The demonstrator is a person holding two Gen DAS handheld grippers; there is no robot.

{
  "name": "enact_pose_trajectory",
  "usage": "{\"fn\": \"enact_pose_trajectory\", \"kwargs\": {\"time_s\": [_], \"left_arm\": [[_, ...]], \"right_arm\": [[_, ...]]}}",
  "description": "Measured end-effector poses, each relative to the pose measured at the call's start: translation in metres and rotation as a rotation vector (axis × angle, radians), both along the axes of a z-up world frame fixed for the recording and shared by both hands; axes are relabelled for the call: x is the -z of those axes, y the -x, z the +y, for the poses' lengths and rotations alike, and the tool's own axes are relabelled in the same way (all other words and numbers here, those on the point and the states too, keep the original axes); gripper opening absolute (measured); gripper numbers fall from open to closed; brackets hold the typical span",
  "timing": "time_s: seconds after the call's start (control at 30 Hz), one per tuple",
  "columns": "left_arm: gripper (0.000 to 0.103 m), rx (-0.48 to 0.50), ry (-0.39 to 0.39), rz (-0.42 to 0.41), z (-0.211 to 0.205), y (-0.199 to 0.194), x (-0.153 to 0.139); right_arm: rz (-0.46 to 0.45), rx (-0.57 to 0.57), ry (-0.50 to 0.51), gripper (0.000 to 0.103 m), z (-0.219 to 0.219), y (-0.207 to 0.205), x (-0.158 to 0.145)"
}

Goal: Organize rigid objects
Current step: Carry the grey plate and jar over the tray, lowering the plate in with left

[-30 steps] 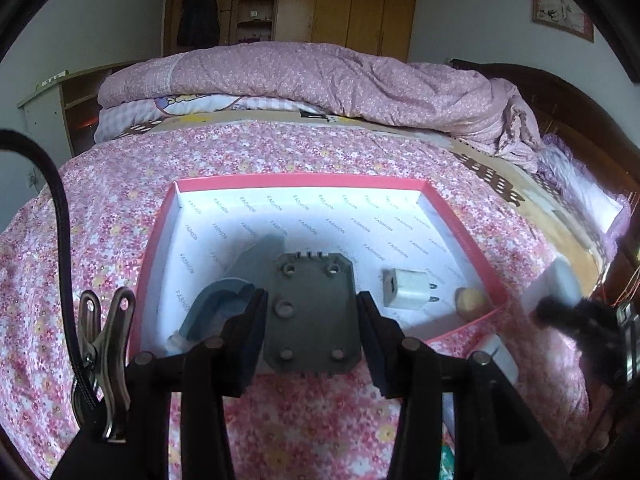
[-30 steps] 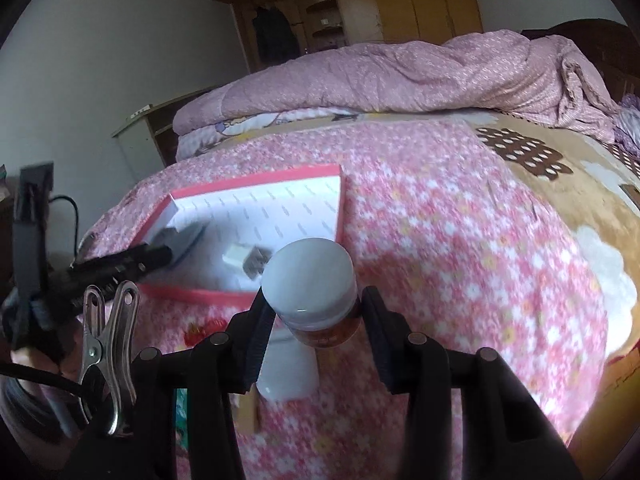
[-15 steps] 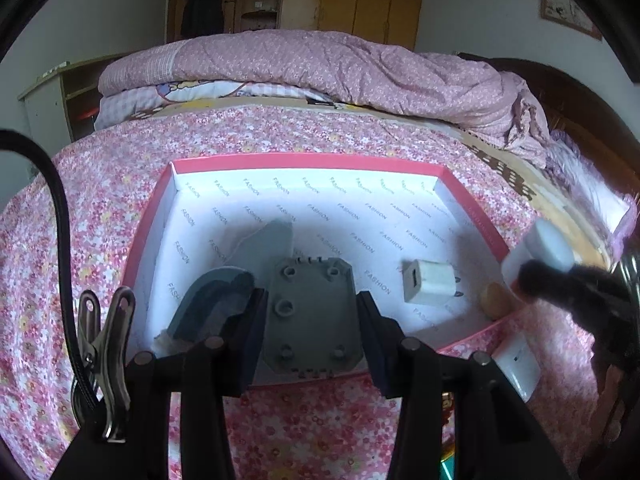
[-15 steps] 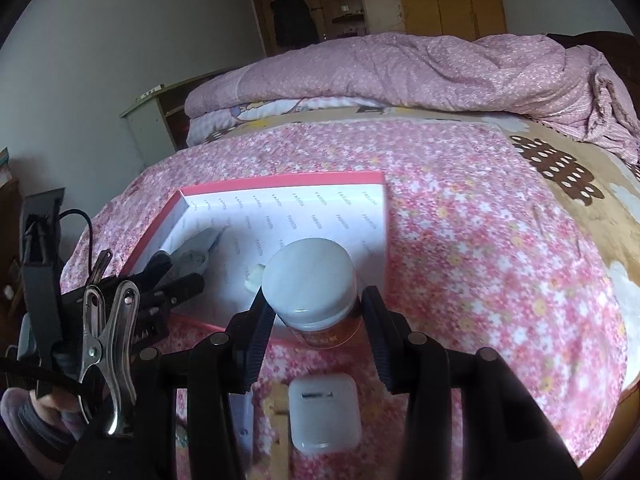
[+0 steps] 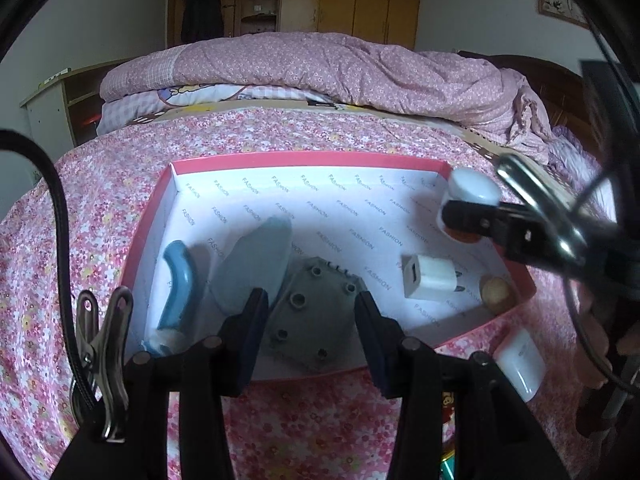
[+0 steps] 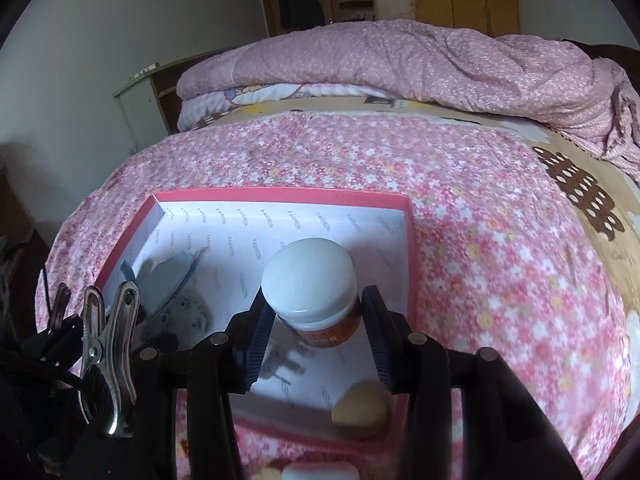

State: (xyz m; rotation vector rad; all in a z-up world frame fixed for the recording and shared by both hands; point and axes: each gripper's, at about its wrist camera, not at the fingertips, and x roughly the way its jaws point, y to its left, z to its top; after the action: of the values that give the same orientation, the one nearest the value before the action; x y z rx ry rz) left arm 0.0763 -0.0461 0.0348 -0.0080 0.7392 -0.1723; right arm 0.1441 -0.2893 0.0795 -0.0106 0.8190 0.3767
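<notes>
A shallow pink-rimmed box (image 5: 304, 157) with a white printed lining lies on the flowered bedspread. My left gripper (image 5: 310, 316) holds a grey plastic plate with holes (image 5: 316, 316) low over the box's near side. Blue-handled shears (image 5: 240, 268), a white charger (image 5: 430, 278) and a tan round piece (image 5: 496, 290) lie inside. My right gripper (image 6: 318, 322) is shut on a white-capped orange jar (image 6: 310, 284) and holds it over the box's right part (image 6: 412, 248). The jar also shows in the left wrist view (image 5: 470, 196).
A white earbud case (image 5: 520, 362) lies on the bedspread just outside the box's near right corner. A folded pink quilt (image 5: 340, 64) is piled at the far end of the bed. A wardrobe and a side cabinet stand behind.
My right gripper has carried the jar from beside the box to over its right side. My left gripper has moved forward, with the grey plate lower inside the box.
</notes>
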Motion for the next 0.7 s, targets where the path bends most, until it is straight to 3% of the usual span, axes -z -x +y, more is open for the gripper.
{"fn": "enact_pose_trajectory", "kwargs": {"time_s": [0.3,0.7], "left_arm": [[0.047,0.003,-0.002,0.0,0.0,0.001,0.0],[0.049,-0.032,0.02,0.017,0.006,0.003,-0.005]], "right_arm": [[0.033,-0.028,-0.012,0.046,0.01,-0.009,0.005],[-0.034,-0.045,-0.013,0.052,0.01,0.012,-0.015]]}}
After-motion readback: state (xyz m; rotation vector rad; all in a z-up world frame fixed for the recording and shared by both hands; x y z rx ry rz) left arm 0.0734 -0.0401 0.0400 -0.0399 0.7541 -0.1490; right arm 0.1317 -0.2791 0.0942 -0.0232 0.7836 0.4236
